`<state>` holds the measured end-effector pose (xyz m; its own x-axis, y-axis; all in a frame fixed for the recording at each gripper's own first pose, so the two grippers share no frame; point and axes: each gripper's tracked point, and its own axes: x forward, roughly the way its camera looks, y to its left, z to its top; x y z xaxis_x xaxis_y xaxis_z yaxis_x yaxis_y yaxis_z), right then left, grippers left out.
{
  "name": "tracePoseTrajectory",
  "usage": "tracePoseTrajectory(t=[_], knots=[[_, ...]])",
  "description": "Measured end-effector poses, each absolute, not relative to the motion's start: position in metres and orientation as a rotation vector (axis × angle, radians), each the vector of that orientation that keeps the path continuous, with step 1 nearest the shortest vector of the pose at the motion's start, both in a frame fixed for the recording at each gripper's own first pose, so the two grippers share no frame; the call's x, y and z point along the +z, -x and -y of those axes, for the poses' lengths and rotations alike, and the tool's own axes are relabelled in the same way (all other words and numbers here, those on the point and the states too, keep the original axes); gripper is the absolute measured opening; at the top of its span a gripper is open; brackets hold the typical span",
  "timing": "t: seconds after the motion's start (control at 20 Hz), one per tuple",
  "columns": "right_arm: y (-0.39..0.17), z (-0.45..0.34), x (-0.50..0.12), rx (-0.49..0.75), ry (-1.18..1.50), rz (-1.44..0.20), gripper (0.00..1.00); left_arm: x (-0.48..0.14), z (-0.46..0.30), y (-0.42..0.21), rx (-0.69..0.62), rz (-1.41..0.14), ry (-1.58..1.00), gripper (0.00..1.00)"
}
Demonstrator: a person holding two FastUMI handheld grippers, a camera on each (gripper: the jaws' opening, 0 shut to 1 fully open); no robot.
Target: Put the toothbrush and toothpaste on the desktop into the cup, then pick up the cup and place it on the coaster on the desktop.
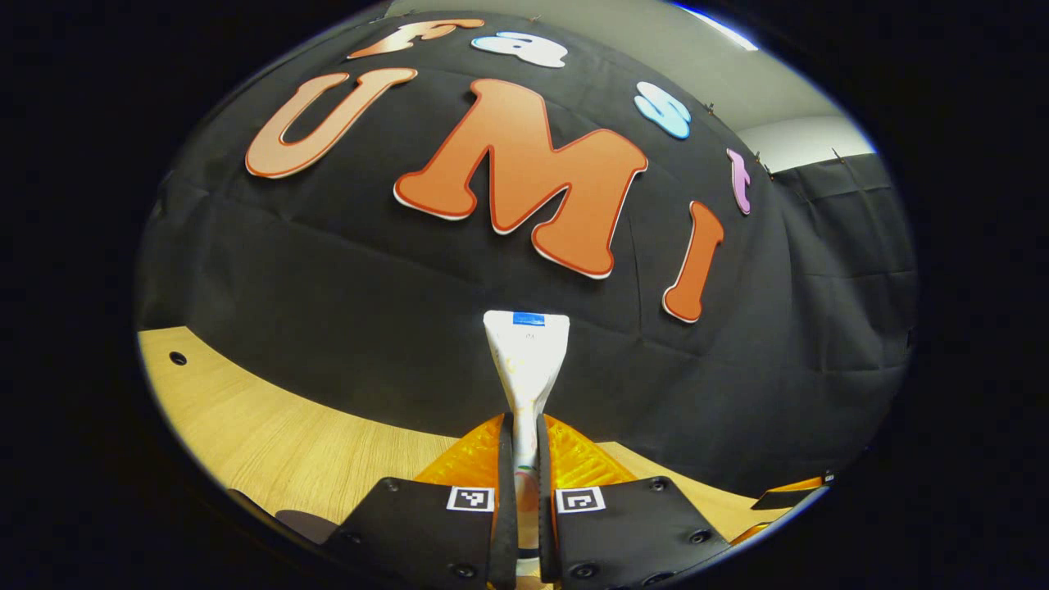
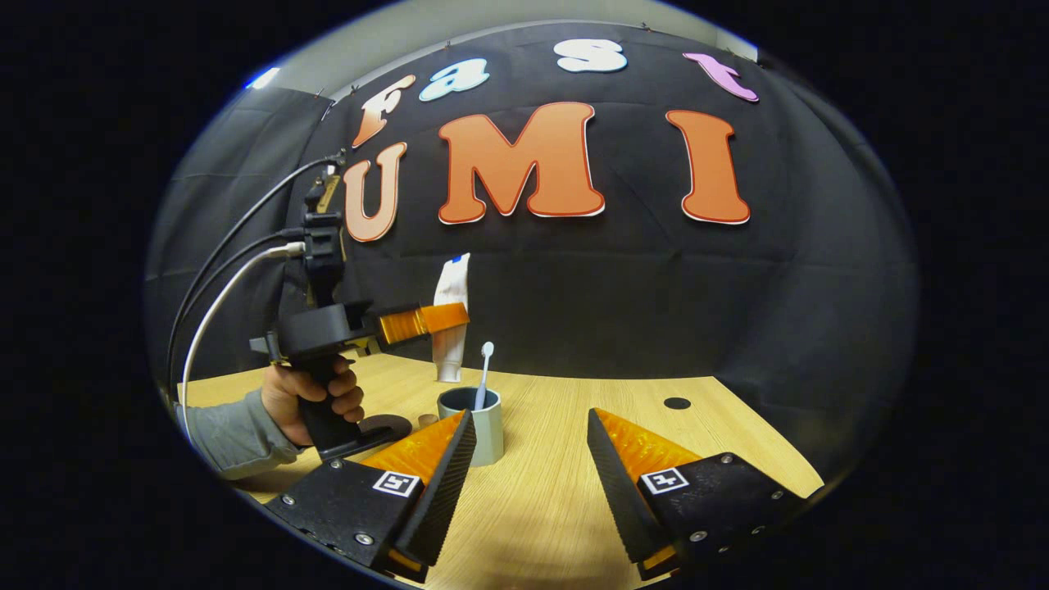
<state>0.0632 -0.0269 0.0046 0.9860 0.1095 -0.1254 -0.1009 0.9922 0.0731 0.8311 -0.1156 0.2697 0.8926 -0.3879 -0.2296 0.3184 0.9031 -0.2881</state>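
The toothpaste (image 1: pixel 526 360) stands upright at the centre of the left gripper view, clamped between the fingers of the left gripper (image 1: pixel 524 459) above the desk (image 1: pixel 311 426). In the right gripper view, left of centre, it hangs above the cup (image 2: pixel 479 426), which holds the toothbrush (image 2: pixel 484 373). The right gripper (image 2: pixel 531 447) is spread apart, holding nothing. A hand (image 2: pixel 311 397) grips the left handle.

Desktop (image 2: pixel 574 459): pale wood-grain, matt, lower part of my right gripper view. Toothpaste (image 1: pixel 526 360): smooth white tube, slightly glossy, at centre of my left gripper view. Cup (image 2: pixel 483 426): smooth, satin, looked like plastic. Toothbrush (image 2: pixel 485 373): thin white plastic. Coaster (image 2: pixel 385 426): dark, matt, lower left. My sleeve (image 2: pixel 233 438): soft grey cloth. Booth wall (image 2: pixel 737 311): black cloth, creased, matt.
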Motion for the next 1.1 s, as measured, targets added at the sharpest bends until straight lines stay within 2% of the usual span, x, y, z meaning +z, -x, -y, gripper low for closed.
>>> tracePoseTrajectory(t=[0.95, 1.1], knots=[[-0.054, 0.029, -0.003, 0.081, -0.091, -0.160, 0.83, 0.215, 0.117, -0.823, -0.331, -0.394, 0.096, 0.14], [-0.053, 0.030, -0.008, 0.075, -0.089, -0.167, 0.83, 0.212, 0.121, -0.819, -0.344, -0.425, 0.119, 0.18]])
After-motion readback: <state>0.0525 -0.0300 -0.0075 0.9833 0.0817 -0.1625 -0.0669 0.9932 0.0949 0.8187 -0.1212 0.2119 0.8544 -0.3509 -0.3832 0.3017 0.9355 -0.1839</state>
